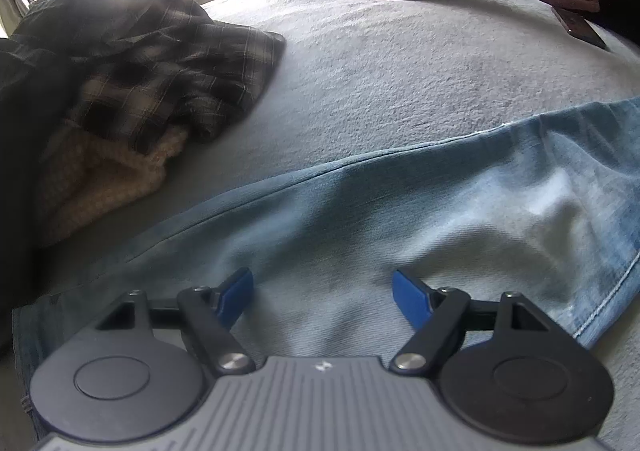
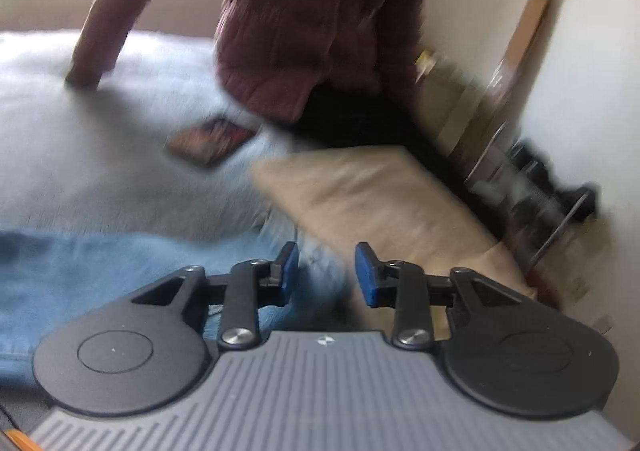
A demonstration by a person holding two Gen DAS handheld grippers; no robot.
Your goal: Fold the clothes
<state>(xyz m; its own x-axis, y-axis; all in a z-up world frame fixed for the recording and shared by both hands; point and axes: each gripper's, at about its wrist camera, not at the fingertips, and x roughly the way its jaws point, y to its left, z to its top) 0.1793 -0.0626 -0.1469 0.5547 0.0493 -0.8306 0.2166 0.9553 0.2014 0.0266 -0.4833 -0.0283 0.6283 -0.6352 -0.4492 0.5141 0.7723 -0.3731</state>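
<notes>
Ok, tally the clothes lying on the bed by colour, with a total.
Blue: 1, the jeans under the open left gripper
Dark plaid: 1, the shirt
Cream: 1, the knit
Black: 1, the dark garment, partly out of frame
Total: 4

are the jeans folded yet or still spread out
Spread out: the jeans lie flat along the bed, one long seam showing, no fold visible.
</notes>
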